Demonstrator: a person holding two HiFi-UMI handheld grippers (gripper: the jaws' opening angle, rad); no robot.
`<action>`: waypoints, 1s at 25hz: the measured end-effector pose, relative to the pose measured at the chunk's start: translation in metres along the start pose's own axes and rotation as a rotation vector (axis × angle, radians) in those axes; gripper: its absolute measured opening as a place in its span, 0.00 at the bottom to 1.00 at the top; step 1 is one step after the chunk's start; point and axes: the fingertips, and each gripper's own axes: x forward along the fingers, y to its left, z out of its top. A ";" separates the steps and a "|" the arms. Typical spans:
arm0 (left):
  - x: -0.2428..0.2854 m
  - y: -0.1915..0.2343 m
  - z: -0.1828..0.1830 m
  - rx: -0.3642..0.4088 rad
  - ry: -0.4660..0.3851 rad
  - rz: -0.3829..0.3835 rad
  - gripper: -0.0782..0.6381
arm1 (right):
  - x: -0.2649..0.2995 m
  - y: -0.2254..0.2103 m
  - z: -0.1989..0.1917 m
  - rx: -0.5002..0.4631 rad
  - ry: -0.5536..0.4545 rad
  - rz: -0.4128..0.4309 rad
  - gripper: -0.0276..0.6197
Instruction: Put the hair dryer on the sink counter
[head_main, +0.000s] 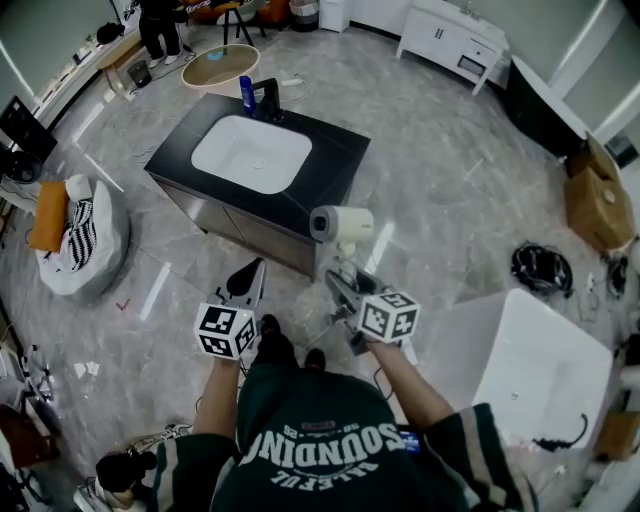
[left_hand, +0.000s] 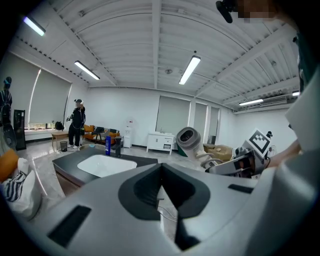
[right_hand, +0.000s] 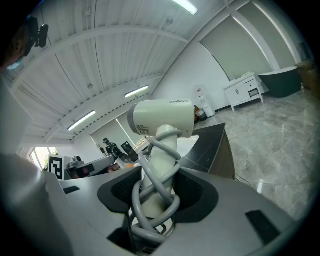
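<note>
The white hair dryer (head_main: 340, 224) stands upright in the air, its grey cord wound round the handle. My right gripper (head_main: 343, 283) is shut on that handle, just off the near right corner of the black sink counter (head_main: 330, 150). In the right gripper view the hair dryer (right_hand: 162, 117) rises between the jaws of the right gripper (right_hand: 155, 200), with the counter (right_hand: 212, 145) behind it. My left gripper (head_main: 250, 275) hangs shut and empty, to the left of the right one. The left gripper view shows its jaws meeting, with the left gripper (left_hand: 161, 182) facing the counter (left_hand: 67, 162) and the hair dryer (left_hand: 189, 140).
A blue bottle (head_main: 246, 93) and a black faucet (head_main: 268, 100) stand at the counter's far edge, behind the white basin (head_main: 250, 155). A beanbag (head_main: 85, 240) lies left, a white tub (head_main: 540, 365) right, cable coils (head_main: 540, 268) and cardboard boxes (head_main: 595, 195) beyond. A person (head_main: 160, 30) stands far back.
</note>
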 end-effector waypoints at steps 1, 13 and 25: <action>0.001 0.002 0.000 -0.002 0.000 0.004 0.11 | 0.003 0.000 0.001 -0.003 0.003 0.003 0.34; 0.036 0.045 0.008 -0.015 0.012 -0.016 0.11 | 0.049 -0.009 0.020 0.010 0.021 -0.005 0.34; 0.107 0.126 0.020 -0.012 0.063 -0.125 0.11 | 0.136 -0.021 0.055 0.060 -0.001 -0.086 0.34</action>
